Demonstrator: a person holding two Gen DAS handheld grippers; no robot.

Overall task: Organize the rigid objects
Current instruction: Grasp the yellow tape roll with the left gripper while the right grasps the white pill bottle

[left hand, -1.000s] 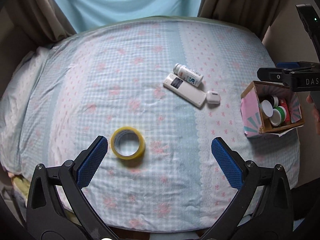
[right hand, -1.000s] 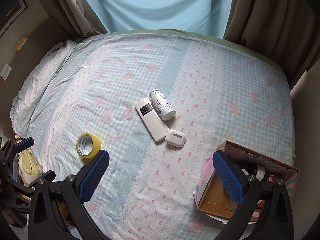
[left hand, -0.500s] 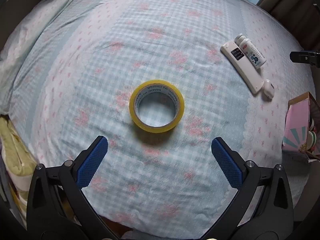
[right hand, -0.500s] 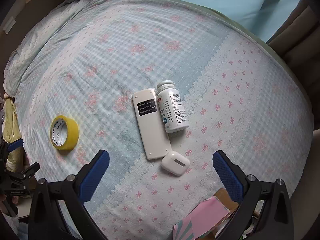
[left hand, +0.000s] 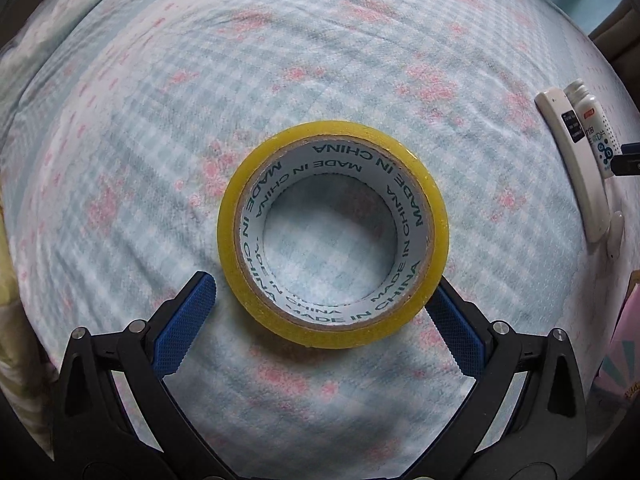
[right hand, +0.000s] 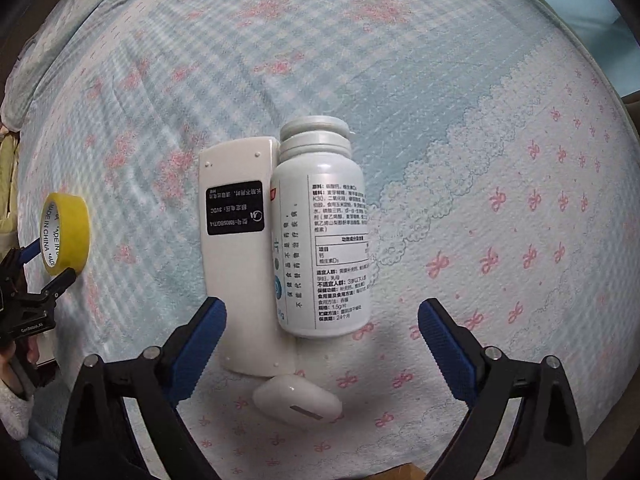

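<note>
Lying flat: yellow tape roll, "MADE IN CHINA" inside.

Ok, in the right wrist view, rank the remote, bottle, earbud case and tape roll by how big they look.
1. remote and bottle: alike, the remote longer, the bottle wider
2. earbud case
3. tape roll, though it lies farther off at the distorted edge, so unsure
</note>
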